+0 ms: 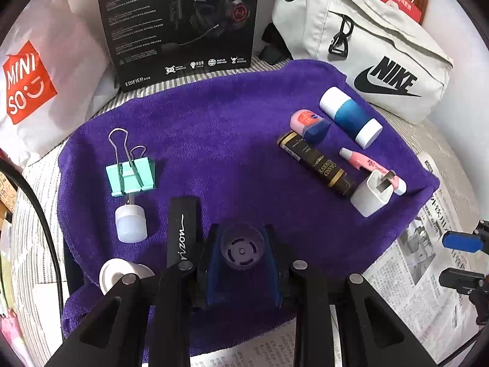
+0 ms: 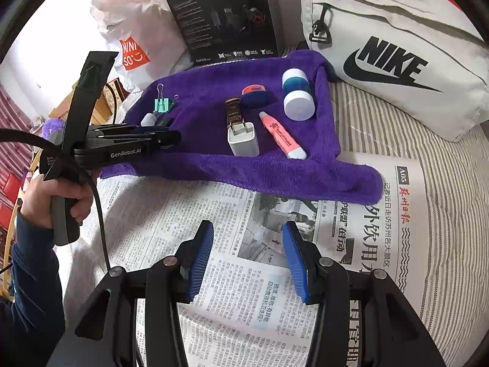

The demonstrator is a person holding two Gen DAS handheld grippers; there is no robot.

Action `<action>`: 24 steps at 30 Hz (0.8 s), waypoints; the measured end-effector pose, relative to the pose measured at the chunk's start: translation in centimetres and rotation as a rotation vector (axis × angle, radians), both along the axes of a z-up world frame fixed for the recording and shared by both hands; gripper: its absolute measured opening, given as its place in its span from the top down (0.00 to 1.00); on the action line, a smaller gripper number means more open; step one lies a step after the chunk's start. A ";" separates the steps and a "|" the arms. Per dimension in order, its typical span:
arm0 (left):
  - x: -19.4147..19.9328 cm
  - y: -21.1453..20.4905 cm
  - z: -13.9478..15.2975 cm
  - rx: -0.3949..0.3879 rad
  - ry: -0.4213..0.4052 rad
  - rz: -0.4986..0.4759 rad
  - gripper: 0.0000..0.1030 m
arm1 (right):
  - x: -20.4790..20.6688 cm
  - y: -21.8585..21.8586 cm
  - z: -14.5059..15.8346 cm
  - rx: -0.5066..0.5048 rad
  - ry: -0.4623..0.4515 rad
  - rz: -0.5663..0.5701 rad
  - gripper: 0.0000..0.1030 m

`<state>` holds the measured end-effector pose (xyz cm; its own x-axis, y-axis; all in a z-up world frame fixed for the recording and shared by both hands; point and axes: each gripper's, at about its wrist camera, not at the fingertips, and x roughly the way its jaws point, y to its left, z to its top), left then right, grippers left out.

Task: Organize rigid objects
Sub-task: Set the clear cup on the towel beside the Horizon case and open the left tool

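Purple towel on grey-and-white striped bedding; mint-green binder clip, blue-and-white bottle, pink marker, white charger

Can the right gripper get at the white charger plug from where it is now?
Probably yes. The right gripper is empty and open over the newspaper, and the white charger plug lies near the towel's front edge with nothing between them.

The left gripper is clamped shut on a small round piece; the right gripper is held with jaws apart, nothing between
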<state>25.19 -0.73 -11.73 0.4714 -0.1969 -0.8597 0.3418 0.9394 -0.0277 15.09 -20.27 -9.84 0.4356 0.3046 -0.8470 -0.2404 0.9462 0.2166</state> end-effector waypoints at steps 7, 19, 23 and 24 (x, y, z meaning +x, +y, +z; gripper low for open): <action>-0.4 0.0 0.0 0.011 -0.023 -0.009 0.72 | -0.6 -0.5 -0.1 0.012 0.011 -0.021 0.54; -2.7 0.8 1.7 -0.081 -0.039 0.045 0.39 | -2.9 -1.3 1.5 -0.032 -0.033 -0.080 0.40; -5.9 0.8 4.2 -0.054 -0.110 0.050 0.23 | -4.0 -1.5 2.8 -0.024 -0.056 -0.113 0.33; -7.2 0.9 4.9 -0.044 -0.128 0.061 0.19 | -4.3 -1.4 3.2 -0.027 -0.064 -0.122 0.33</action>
